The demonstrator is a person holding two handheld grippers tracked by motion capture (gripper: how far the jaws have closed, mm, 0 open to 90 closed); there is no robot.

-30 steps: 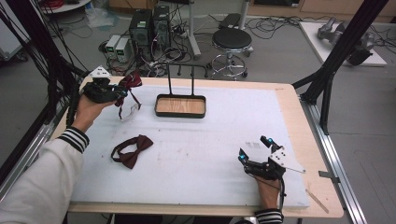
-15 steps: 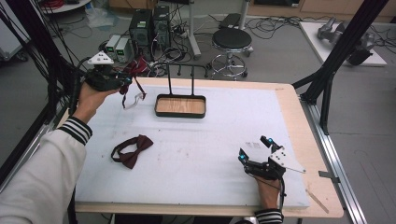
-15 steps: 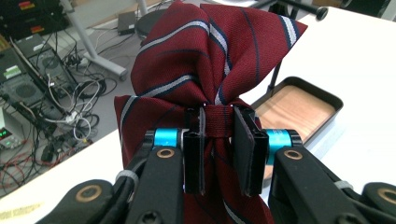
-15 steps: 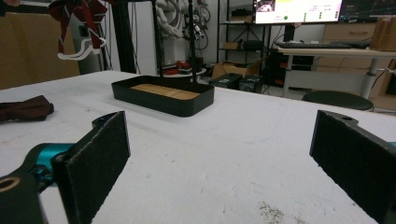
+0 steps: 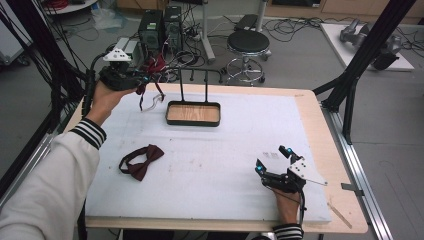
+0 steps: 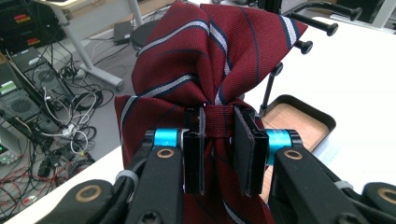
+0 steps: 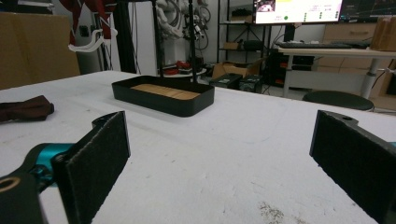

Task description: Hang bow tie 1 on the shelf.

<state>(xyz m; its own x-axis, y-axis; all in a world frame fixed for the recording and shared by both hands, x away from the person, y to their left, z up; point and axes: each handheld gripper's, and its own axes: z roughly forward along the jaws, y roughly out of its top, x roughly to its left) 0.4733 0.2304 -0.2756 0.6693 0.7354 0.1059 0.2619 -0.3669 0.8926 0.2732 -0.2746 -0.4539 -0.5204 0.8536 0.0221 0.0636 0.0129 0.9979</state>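
Observation:
My left gripper (image 5: 145, 80) is raised over the table's far left corner, shut on the centre knot of a dark red striped bow tie (image 6: 210, 51). The tie's strap (image 5: 150, 101) dangles below it. Just right of it is a black stand, a tray (image 5: 193, 114) with a wooden floor and two upright hooked posts (image 5: 206, 82). A second, plain dark red bow tie (image 5: 140, 160) lies flat on the white mat at the left. My right gripper (image 5: 272, 157) rests low at the front right, open, with nothing between its jaws (image 7: 219, 158).
The white foam mat (image 5: 240, 135) covers most of the tabletop. Black frame struts (image 5: 350, 80) stand off the right edge. A stool (image 5: 248, 42), computers and cables sit on the floor beyond the far edge.
My left gripper has lifted the striped bow tie higher and carried it right and away, closer to the stand's posts. The right gripper has stayed put.

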